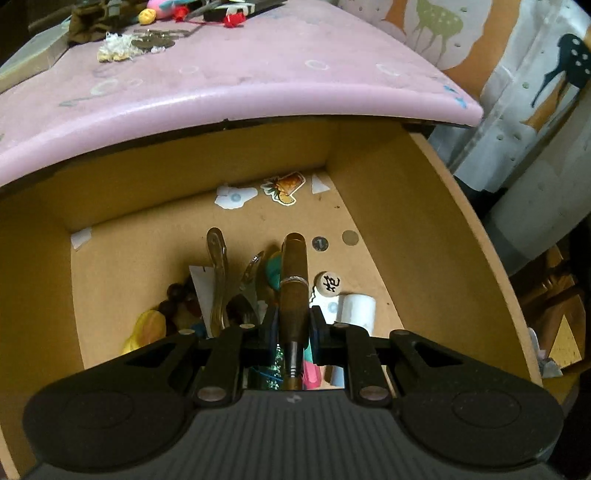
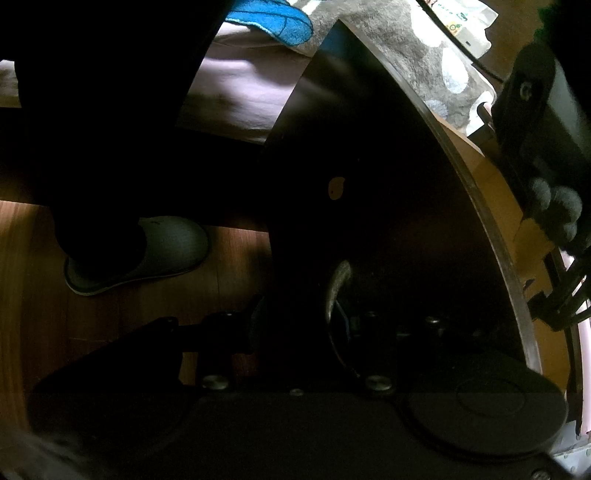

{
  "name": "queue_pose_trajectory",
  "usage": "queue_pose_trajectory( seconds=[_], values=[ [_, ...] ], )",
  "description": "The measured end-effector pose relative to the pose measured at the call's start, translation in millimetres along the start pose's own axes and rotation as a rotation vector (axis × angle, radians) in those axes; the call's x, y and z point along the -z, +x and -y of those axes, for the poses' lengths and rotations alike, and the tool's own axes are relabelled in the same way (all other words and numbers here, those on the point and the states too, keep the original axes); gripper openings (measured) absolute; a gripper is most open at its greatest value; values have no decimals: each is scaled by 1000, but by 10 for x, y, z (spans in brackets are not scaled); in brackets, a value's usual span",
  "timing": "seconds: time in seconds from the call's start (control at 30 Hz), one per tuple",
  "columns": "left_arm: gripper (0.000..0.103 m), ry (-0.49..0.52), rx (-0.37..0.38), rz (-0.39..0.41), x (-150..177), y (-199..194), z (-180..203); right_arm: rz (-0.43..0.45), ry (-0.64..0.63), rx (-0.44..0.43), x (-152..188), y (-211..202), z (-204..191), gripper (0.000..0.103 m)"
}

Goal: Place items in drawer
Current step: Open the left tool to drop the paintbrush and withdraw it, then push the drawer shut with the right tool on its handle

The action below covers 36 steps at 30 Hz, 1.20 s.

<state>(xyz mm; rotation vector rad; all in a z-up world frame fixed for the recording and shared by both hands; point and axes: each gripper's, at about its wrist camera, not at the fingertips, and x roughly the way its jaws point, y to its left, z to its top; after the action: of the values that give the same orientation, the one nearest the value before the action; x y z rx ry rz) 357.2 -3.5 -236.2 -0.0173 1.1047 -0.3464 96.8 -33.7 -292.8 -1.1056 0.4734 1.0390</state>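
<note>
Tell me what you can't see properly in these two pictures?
- Right gripper, right wrist view: deep shadow hides the jaws, so open or shut is unclear.
- Drawer handle, right wrist view: only a curved metal glint shows.
- Pile in the drawer, left wrist view: the left gripper and its brown pen cover the nearest items.
- Desk-top clutter, left wrist view: cut off by the top edge.

The right gripper (image 2: 295, 325) is seen low in a dark picture, pressed against the black drawer front (image 2: 388, 192). Its jaws cannot be made out. A grey slipper (image 2: 147, 251) is seen on the wooden floor (image 2: 37, 266).
</note>
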Motion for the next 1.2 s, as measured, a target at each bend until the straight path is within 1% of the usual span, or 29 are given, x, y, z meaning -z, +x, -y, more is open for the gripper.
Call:
queue_pose_trajectory(
  seconds=[0.17,0.23,0.27,0.33,0.37,0.4,0.47,0.57,0.63,0.7,0.8,0.97,1.07,1.2],
  values=[
    [15,-30,-46,-32,-31,215,-23,0,0,1,-2,6,-3,40],
    [16,-37,-52,-72,-28,298,-28,0,-2,0,-3,6,-2,40],
    [18,-36,-56,-87,-21,322,-25,-1,-1,0,-6,6,1,40],
    [33,-28,-57,-96,9,297,-11,-5,0,0,-18,11,1,40],
    [51,-30,-65,-92,23,264,-11,-8,0,1,-24,14,1,40],
    [60,-37,-68,-85,39,218,-12,-10,0,1,-29,17,-1,39],
    [60,-58,-68,-69,73,110,-14,-16,2,2,-42,23,-4,39],
    [60,-63,-84,-34,129,-131,35,-29,11,4,-70,36,-1,39],
    [60,-79,-99,-5,150,-321,69,-41,14,6,-93,45,8,35],
    [60,-71,-128,30,182,-535,137,-49,15,13,-108,54,5,33],
    [60,-65,-165,76,256,-824,250,-64,19,20,-130,73,-2,33],
    [60,-118,-153,155,449,-1216,326,-92,57,32,-161,98,0,31],
    [60,-142,-149,188,603,-1408,318,-102,51,55,-152,109,-44,31],
    [60,-161,-155,224,827,-1594,293,-117,56,104,-152,83,-97,26]
  ],
)
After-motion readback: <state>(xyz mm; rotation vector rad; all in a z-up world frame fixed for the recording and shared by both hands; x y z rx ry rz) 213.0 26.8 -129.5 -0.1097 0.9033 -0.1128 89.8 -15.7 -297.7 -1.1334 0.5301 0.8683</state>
